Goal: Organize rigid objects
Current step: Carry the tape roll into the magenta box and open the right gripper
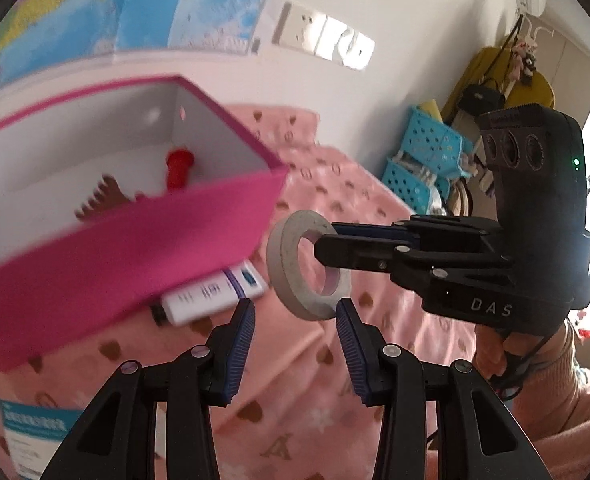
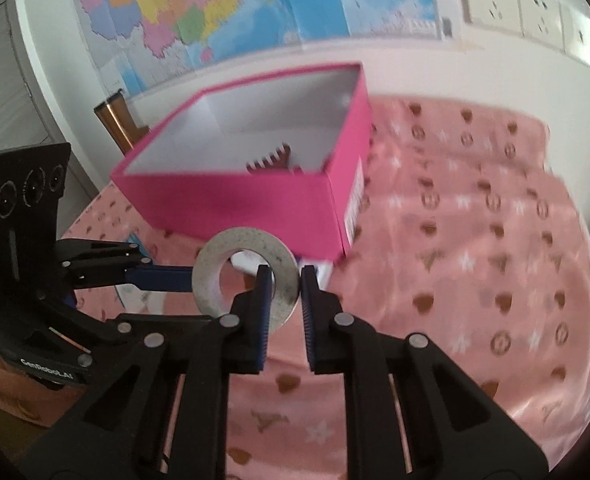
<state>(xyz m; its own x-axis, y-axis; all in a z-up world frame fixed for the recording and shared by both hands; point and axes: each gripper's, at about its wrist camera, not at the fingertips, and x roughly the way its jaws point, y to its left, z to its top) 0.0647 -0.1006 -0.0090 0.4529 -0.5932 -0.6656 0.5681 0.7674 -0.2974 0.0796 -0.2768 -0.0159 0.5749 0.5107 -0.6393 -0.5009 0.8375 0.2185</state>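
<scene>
Evidently mid-carry: over pink blanket, near open pink box, left gripper spread wide, right gripper pinching airborne grey ring. Next, probably: clear the box's near wall, then release inside.

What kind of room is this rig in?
Probably a bedroom at home: pink patterned blanket under the open pink cardboard box, colourful wall map, yellow coat and black bag on hooks, stacked blue plastic baskets.
</scene>
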